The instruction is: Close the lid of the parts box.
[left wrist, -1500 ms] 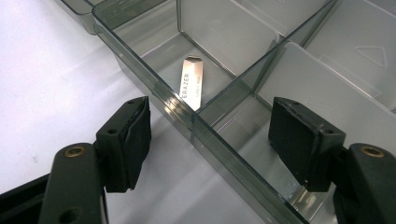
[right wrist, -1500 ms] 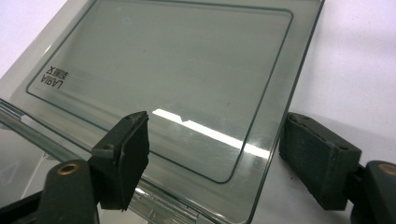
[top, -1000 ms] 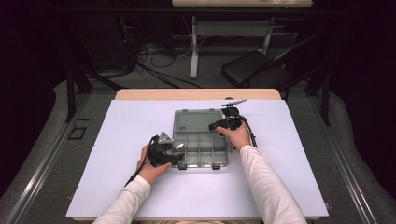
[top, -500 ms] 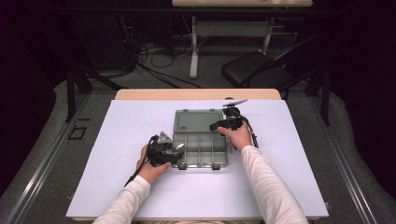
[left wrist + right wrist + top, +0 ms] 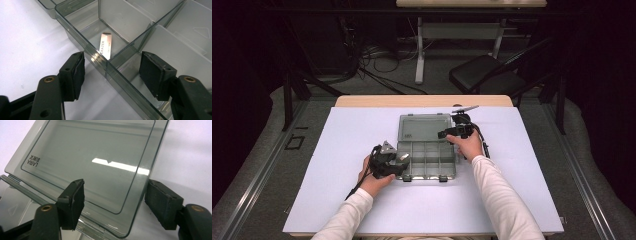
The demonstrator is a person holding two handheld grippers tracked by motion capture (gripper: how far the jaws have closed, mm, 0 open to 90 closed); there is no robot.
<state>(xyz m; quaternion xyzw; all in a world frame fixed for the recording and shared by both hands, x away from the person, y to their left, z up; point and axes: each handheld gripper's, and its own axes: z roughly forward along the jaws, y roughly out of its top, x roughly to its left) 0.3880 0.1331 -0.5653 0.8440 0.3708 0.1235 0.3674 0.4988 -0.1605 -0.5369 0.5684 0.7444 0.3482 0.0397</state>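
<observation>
Clear organizer box [image 5: 427, 159] open at frame centre on the white surface [image 5: 337, 150], lid [image 5: 90, 162] laid flat behind it.

Left tool [image 5: 111, 75] spread, straddling the box's left wall near its front corner, nothing pinched; a small metal clip [image 5: 106, 45] lies in the compartment beyond. Right tool [image 5: 115, 203] also spread, straddling the lid's right edge near the hinge (no contact I can confirm). Step looks like bracing the box and going for the lid. Next move probably: pinch the lid edge, swing it over, left tool holding the base steady.
</observation>
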